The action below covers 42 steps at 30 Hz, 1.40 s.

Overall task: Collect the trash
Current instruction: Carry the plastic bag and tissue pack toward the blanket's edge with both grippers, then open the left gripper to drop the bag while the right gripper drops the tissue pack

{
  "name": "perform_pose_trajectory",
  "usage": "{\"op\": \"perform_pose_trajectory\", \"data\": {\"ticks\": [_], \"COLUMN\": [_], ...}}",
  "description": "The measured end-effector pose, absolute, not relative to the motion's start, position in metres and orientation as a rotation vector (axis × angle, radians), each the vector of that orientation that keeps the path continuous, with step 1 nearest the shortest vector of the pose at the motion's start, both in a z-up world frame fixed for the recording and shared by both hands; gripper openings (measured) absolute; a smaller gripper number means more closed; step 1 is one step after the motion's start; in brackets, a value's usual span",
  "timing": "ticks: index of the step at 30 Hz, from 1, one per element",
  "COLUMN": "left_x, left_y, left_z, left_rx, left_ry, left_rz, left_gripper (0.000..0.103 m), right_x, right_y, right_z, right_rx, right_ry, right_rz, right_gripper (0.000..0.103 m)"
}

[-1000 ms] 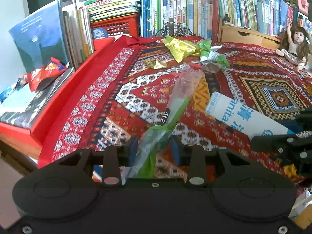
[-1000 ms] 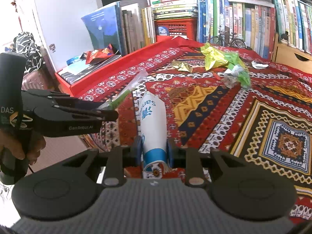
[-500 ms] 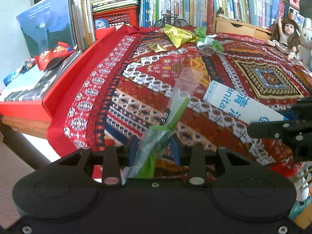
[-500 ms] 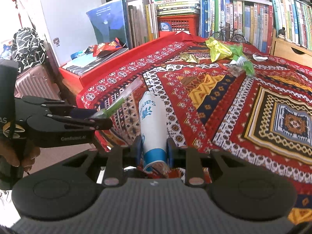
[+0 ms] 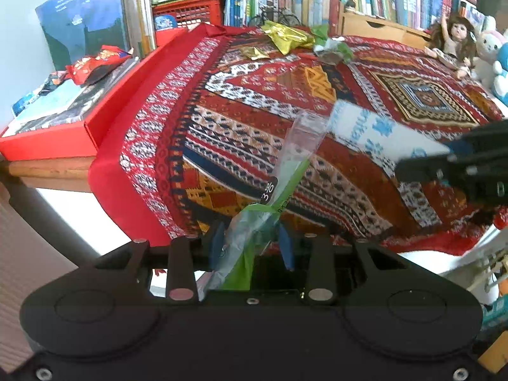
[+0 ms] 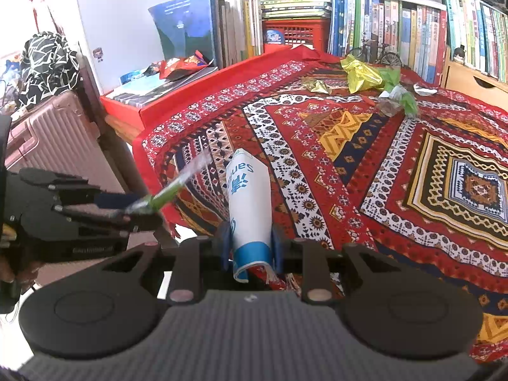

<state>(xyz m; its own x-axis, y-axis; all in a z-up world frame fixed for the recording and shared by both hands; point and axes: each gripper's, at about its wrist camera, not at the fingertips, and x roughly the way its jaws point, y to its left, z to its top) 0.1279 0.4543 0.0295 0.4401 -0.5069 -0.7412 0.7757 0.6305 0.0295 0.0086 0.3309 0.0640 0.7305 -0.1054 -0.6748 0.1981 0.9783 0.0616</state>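
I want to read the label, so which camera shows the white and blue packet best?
The right wrist view: the white and blue packet stands centred and sharp in the right gripper. In the left wrist view the packet is blurred, its end hidden behind that gripper.

clear-green wrapper [image 5: 266, 209] and white-blue packet [image 6: 249, 212] held aloft; yellow-green wrappers [image 6: 362, 74] crumpled on cloth

A patterned red cloth [image 6: 365, 171] covers the table, with crumpled wrappers [image 6: 362, 74] at its far end.
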Motion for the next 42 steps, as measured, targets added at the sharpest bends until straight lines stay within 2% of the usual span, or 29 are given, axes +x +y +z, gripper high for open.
{"op": "perform_pose_trajectory", "data": {"ticks": [19,22,27,36,42], "left_x": [0.113,0.113,0.116,0.129,0.143], "left_y": [0.451,0.45,0.447,0.455,0.468], "left_z": [0.02,0.02,0.022,0.021,0.019], "left_rx": [0.432,0.445,0.437,0.395,0.375], "left_ry": [0.794,0.785,0.774,0.783,0.792], "left_rz": [-0.884,-0.89,-0.906,-0.839,-0.77], "left_gripper": [0.037,0.043,0.065,0.085,0.091], "right_x": [0.006,0.008,0.01,0.012,0.014], "right_y": [0.326,0.328,0.329,0.33,0.339], "right_z": [0.067,0.068,0.07,0.066,0.063], "right_rx": [0.168,0.158,0.151,0.154,0.139], "right_ry": [0.708,0.709,0.704,0.717,0.737], "right_rz": [-0.23,-0.227,-0.233,-0.219,-0.179], "right_gripper": [0.031,0.031,0.032,0.032,0.032]}}
